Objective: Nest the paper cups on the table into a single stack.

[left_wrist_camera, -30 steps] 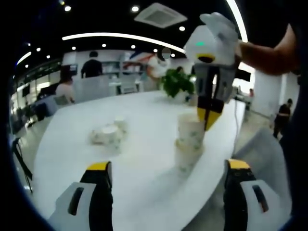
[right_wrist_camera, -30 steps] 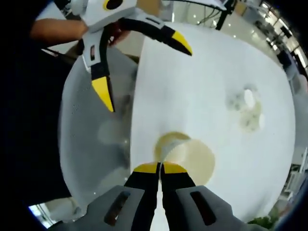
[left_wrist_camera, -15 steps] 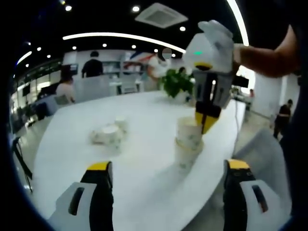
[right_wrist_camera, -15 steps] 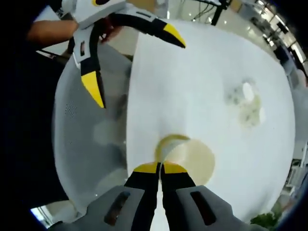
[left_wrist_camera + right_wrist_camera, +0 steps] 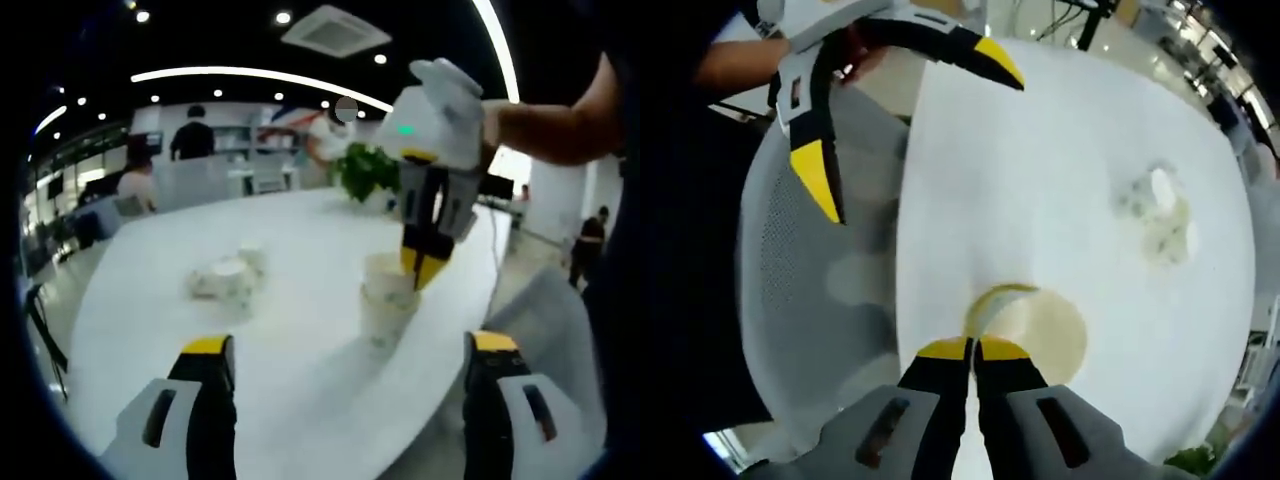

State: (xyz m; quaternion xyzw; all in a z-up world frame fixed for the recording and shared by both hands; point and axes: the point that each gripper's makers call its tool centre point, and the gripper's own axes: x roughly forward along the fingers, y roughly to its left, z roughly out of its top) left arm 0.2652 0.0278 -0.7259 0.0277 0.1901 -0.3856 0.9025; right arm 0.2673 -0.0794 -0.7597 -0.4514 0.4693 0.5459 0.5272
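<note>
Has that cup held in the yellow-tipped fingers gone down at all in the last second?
Yes. In the left gripper view the held cup has sunk deeper into the stack, with the loose cups unmoved.

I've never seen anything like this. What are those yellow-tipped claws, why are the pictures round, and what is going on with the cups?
No robot here: a person holds a two-jaw gripper in each hand, and a fisheye camera rides on each, hence the round pictures. In the left gripper view, the left gripper has its jaws spread wide, holding nothing. Ahead of it the right gripper comes down from above, its jaws pinched on the rim of the top paper cup, which sits nested in the cup below on the white table. The right gripper view looks straight down into that cup. More paper cups lie farther along the table, waiting to join the stack.
</note>
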